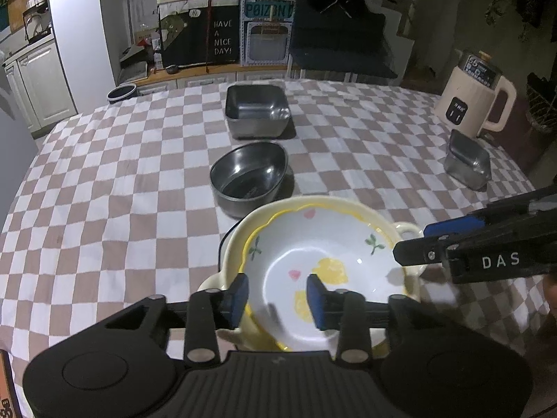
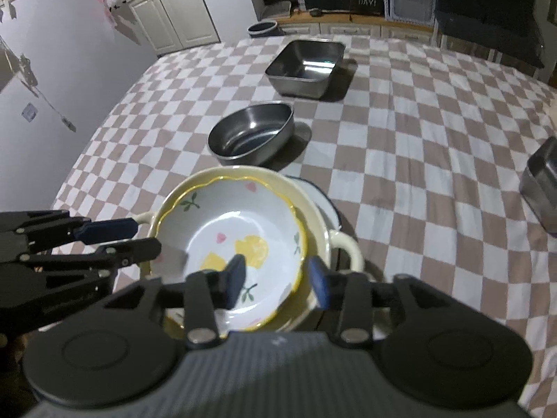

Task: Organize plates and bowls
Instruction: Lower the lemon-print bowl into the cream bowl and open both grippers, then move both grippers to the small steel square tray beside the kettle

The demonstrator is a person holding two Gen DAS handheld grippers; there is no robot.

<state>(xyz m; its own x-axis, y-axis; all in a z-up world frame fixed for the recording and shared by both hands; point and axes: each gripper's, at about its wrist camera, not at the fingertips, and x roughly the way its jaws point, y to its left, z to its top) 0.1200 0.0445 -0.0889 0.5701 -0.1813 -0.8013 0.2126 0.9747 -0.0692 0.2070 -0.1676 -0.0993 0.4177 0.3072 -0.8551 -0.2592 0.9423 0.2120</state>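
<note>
A white floral bowl with a yellow rim (image 1: 313,254) (image 2: 236,233) sits nested in a cream two-handled dish (image 1: 407,230) (image 2: 348,247). Under them in the right wrist view shows a white plate with a dark rim (image 2: 325,205). My left gripper (image 1: 278,297) is open at the bowl's near edge, one pad outside the rim and one inside, neither pressing. My right gripper (image 2: 276,285) is open too, straddling the opposite side of the rim without touching. Each gripper appears in the other's view: the right gripper (image 1: 412,242) from the right, the left gripper (image 2: 146,235) from the left.
On the checked tablecloth (image 1: 104,174) beyond the stack stand a steel oval bowl (image 1: 249,177) (image 2: 252,132) and a square steel container (image 1: 257,109) (image 2: 306,66). A small steel box (image 1: 468,163) (image 2: 543,181) and a cream kettle (image 1: 473,97) are at the right.
</note>
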